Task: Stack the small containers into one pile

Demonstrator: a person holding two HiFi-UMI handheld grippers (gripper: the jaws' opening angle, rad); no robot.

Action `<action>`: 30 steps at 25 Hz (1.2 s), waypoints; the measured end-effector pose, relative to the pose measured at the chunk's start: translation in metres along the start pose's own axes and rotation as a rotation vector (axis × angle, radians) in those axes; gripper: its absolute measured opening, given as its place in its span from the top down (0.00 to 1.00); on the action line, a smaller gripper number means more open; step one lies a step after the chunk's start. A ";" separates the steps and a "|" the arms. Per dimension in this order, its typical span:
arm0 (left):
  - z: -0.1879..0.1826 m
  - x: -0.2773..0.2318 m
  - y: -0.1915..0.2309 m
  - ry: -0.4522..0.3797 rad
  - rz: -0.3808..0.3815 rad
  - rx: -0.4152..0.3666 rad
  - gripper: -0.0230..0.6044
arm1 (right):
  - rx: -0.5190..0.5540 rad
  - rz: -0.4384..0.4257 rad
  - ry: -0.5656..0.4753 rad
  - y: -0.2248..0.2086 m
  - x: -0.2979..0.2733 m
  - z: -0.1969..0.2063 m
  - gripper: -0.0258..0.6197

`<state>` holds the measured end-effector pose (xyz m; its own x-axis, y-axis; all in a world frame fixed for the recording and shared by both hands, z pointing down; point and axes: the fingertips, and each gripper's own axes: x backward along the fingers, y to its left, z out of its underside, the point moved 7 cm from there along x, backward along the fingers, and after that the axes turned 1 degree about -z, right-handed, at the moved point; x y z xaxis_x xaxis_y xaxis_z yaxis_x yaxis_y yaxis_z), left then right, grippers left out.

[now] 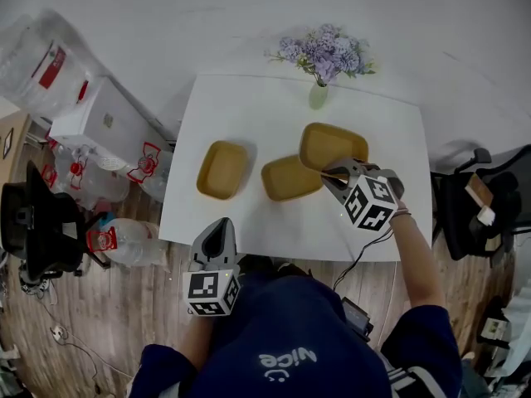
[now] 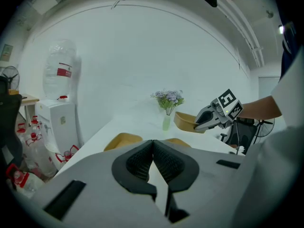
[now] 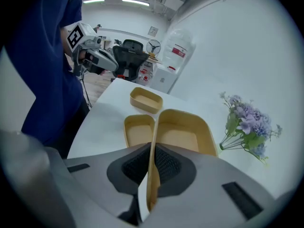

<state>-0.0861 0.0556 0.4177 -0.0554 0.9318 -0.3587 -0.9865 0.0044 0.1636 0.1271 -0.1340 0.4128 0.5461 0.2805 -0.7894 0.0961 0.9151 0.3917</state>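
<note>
Three tan plastic containers show on the white table (image 1: pixel 249 106). My right gripper (image 1: pixel 335 172) is shut on the near rim of the right container (image 1: pixel 330 143), which it holds raised; in the right gripper view that container (image 3: pixel 183 134) runs from the pinched rim between the pads. The middle container (image 1: pixel 289 177) (image 3: pixel 137 129) lies just left of it on the table. The left container (image 1: pixel 222 169) (image 3: pixel 146 100) sits apart. My left gripper (image 1: pixel 217 240) hangs shut and empty at the table's near edge, its pads (image 2: pixel 153 161) touching.
A vase of purple flowers (image 1: pixel 320 60) (image 3: pixel 244 127) stands at the table's far edge. A white dispenser box (image 1: pixel 104 123) and water bottles (image 1: pixel 124 239) crowd the floor on the left. An office chair (image 1: pixel 477 197) stands at the right.
</note>
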 end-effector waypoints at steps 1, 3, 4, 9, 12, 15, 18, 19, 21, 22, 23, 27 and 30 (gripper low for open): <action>0.001 0.003 0.002 0.000 -0.008 0.004 0.93 | 0.019 -0.019 -0.013 0.003 -0.002 -0.005 0.88; 0.004 0.009 0.006 0.005 -0.025 0.011 0.93 | 0.068 -0.059 -0.028 0.009 -0.008 -0.014 0.88; 0.006 0.012 0.009 0.006 -0.035 0.016 0.93 | 0.092 -0.079 -0.031 0.013 -0.011 -0.017 0.88; 0.008 0.028 0.023 -0.009 -0.098 0.032 0.93 | 0.218 -0.164 -0.016 0.024 -0.028 -0.030 0.88; 0.011 0.037 0.033 -0.014 -0.151 0.043 0.93 | 0.279 -0.223 0.001 0.034 -0.039 -0.032 0.88; 0.013 0.044 0.041 -0.022 -0.197 0.062 0.93 | 0.321 -0.270 -0.007 0.042 -0.047 -0.034 0.88; 0.014 0.048 0.044 -0.030 -0.230 0.070 0.93 | 0.335 -0.308 -0.015 0.045 -0.055 -0.034 0.88; 0.014 0.049 0.045 -0.032 -0.238 0.070 0.93 | 0.338 -0.319 -0.017 0.045 -0.057 -0.034 0.88; 0.014 0.050 0.045 -0.034 -0.251 0.071 0.93 | 0.342 -0.341 -0.027 0.046 -0.061 -0.034 0.88; 0.015 0.050 0.046 -0.034 -0.258 0.071 0.93 | 0.343 -0.351 -0.032 0.047 -0.063 -0.034 0.88; 0.016 0.050 0.046 -0.033 -0.265 0.072 0.93 | 0.346 -0.360 -0.035 0.047 -0.066 -0.034 0.87; 0.016 0.049 0.047 -0.030 -0.288 0.079 0.93 | 0.369 -0.387 -0.020 0.047 -0.074 -0.029 0.87; 0.015 0.048 0.049 -0.031 -0.300 0.080 0.93 | 0.364 -0.398 -0.018 0.046 -0.080 -0.027 0.87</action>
<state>-0.1351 0.1057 0.4229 0.2425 0.8953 -0.3737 -0.9427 0.3085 0.1272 0.0654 -0.1065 0.4812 0.4226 -0.0751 -0.9032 0.5790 0.7891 0.2053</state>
